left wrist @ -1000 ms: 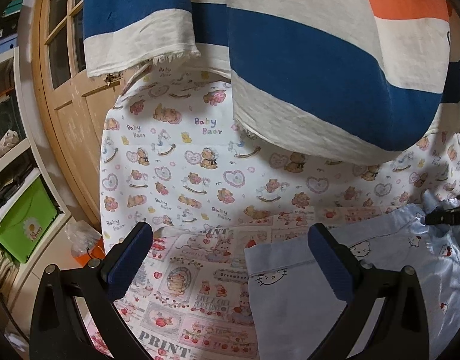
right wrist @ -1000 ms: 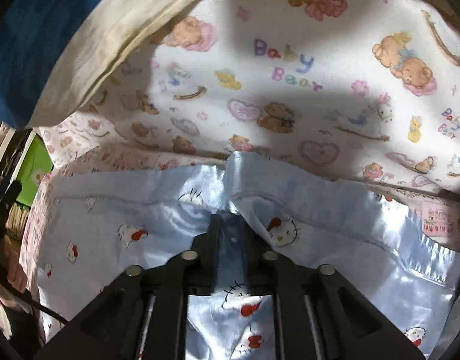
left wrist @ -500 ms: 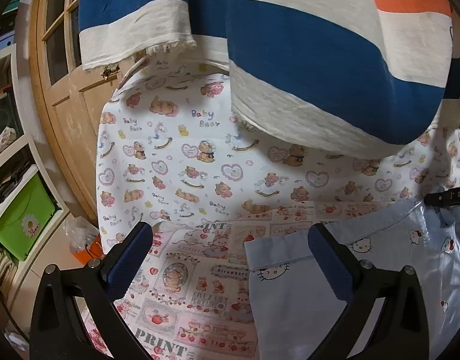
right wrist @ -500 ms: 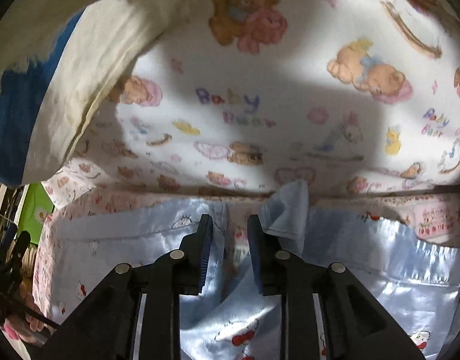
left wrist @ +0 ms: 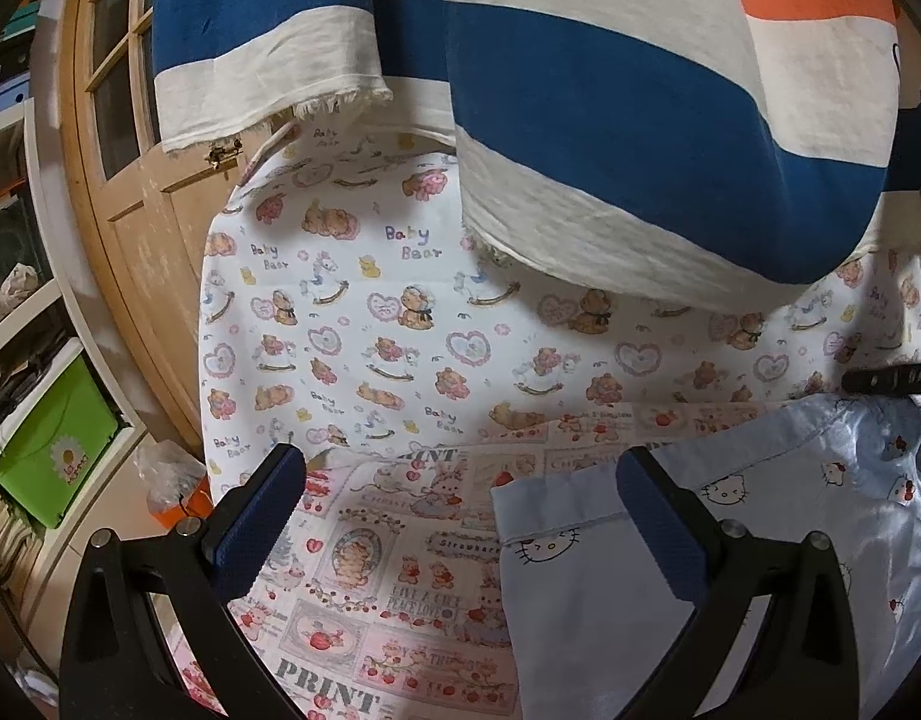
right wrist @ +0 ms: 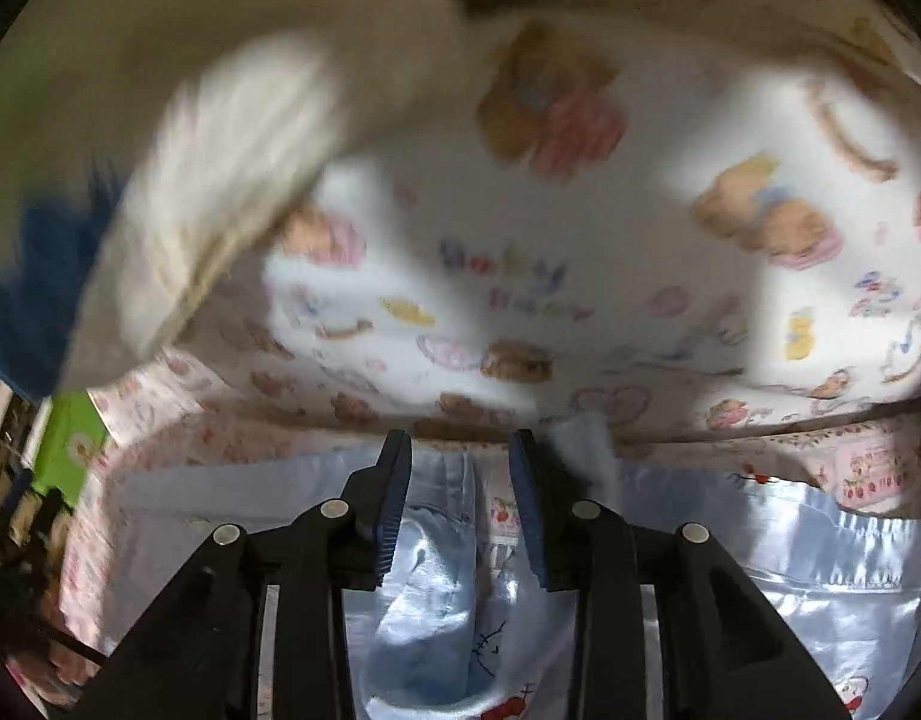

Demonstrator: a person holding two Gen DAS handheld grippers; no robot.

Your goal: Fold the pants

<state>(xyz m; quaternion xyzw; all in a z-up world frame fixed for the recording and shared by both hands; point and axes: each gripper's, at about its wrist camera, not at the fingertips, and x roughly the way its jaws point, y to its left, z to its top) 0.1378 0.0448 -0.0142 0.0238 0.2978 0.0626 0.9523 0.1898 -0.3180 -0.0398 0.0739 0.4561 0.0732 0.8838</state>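
Letting go of the pants

The right gripper is opening over the blue satin pants, pinching nothing; the left gripper is hovering spread at their near-left hem. The slick fabric risks sliding and undoing the fold.

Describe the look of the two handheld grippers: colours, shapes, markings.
Left gripper: black angular frame arms with silver round bolt heads, and two fingers faced with dark navy, finely ribbed pads. Right gripper: the same build, black frame, silver bolt heads, navy ribbed fingers. In the left wrist view its black side bears white lettering, partly cut off. No hands or sleeves show.
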